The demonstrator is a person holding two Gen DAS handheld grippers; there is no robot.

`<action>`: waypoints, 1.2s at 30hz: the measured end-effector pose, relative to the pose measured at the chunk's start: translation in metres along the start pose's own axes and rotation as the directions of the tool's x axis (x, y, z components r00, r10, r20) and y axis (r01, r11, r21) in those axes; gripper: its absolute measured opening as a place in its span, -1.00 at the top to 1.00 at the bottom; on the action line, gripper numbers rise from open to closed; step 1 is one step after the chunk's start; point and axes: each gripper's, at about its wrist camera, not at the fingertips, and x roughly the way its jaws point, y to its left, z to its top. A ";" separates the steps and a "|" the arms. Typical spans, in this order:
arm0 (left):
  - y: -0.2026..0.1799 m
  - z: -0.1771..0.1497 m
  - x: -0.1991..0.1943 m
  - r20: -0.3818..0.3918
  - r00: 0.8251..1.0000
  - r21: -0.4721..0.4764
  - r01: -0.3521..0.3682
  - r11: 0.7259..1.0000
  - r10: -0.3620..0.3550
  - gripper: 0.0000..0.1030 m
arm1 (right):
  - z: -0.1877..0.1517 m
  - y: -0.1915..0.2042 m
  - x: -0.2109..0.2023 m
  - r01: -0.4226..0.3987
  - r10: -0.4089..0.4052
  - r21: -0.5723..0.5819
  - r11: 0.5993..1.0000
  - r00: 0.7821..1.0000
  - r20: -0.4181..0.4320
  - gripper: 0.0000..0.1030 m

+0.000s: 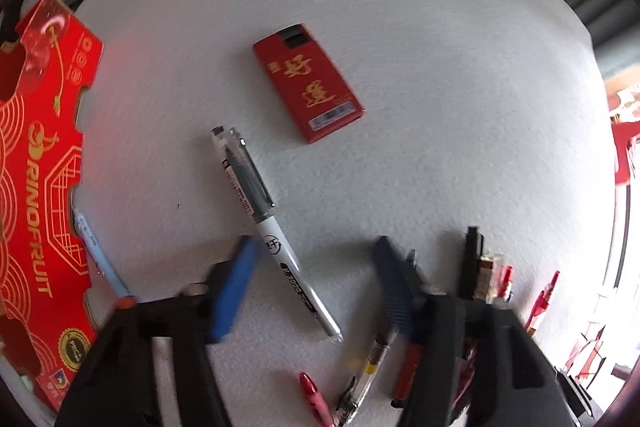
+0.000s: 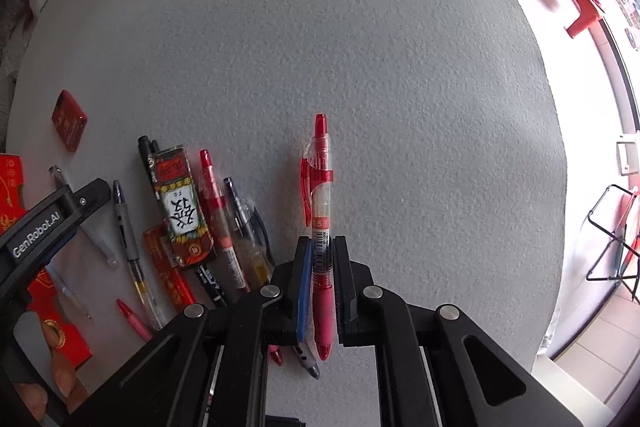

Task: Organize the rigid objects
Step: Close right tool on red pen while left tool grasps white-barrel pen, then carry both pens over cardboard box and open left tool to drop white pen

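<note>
We count two red packs: one (image 1: pixel 308 83) lying alone and one (image 2: pixel 166 273) under the patterned pack (image 2: pixel 180 205), the only one of its kind. One red pen (image 2: pixel 320 223) stands apart, one marker (image 1: pixel 276 231) lies alone, and one red carton (image 1: pixel 40 179) sits at the edge. We cannot count the clustered pens (image 2: pixel 228 227) exactly; several overlap.

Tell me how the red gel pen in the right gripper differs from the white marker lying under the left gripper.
The red gel pen is clamped between the right gripper's pads; the white marker lies loose on the table, between the left gripper's fingers but touched by neither. The red gel pen has a clear barrel with red clip and grip; the white marker is white with a clear cap. Both are slim writing tools.
</note>
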 end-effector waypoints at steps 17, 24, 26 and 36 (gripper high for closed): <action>0.024 -0.041 -0.041 0.003 0.989 0.145 0.145 0.979 -0.147 0.80 | -0.044 -0.043 -0.059 -0.169 0.168 0.029 0.985 0.984 0.057 0.79; 0.013 -0.050 -0.082 0.034 0.986 0.291 0.148 0.945 -0.164 0.80 | -0.061 -0.062 -0.099 -0.205 0.203 0.020 0.979 0.975 0.092 0.79; 0.011 -0.053 -0.094 0.043 0.983 0.324 0.156 0.933 -0.180 0.80 | -0.059 -0.064 -0.104 -0.208 0.206 0.013 0.978 0.973 0.102 0.79; -0.001 -0.058 -0.148 0.130 0.963 0.433 0.159 0.887 -0.237 0.80 | -0.062 -0.035 -0.130 -0.205 0.211 -0.057 0.977 0.962 0.171 0.79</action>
